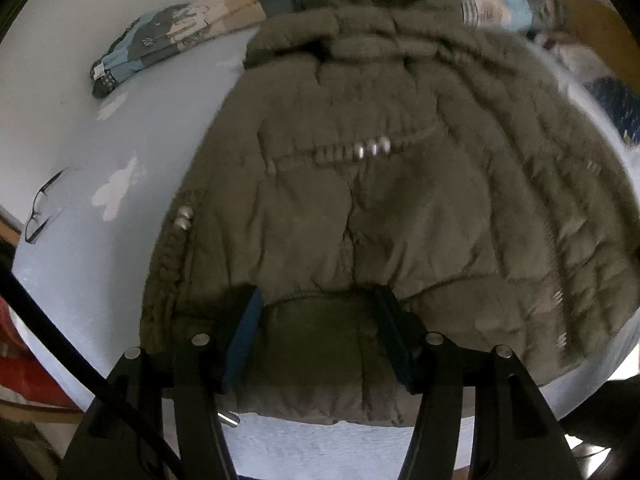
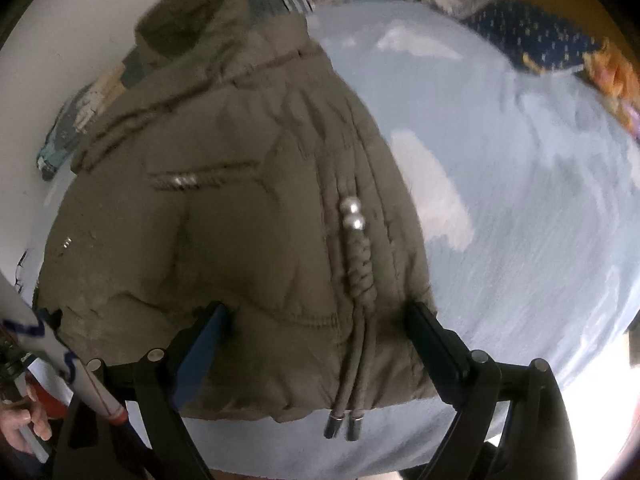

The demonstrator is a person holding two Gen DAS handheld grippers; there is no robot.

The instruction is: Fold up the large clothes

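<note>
An olive-green padded jacket (image 1: 360,184) with a hood lies spread flat on a light blue bed sheet (image 1: 72,128), its hem toward me. My left gripper (image 1: 318,300) hangs just over the middle of the hem, jaws apart, with the puffy fabric between them and the pads not pressing on it. In the right wrist view the jacket (image 2: 224,216) fills the left half. My right gripper (image 2: 318,308) stands wide open over the hem's right corner, straddling two drawstrings (image 2: 352,360) with metal tips.
A pair of glasses (image 1: 40,208) lies on the sheet at the left. A patterned pillow (image 1: 168,36) sits behind the hood. Dark blue dotted cloth (image 2: 532,40) and orange fabric (image 2: 616,76) lie far right. A hand (image 2: 24,420) shows at lower left.
</note>
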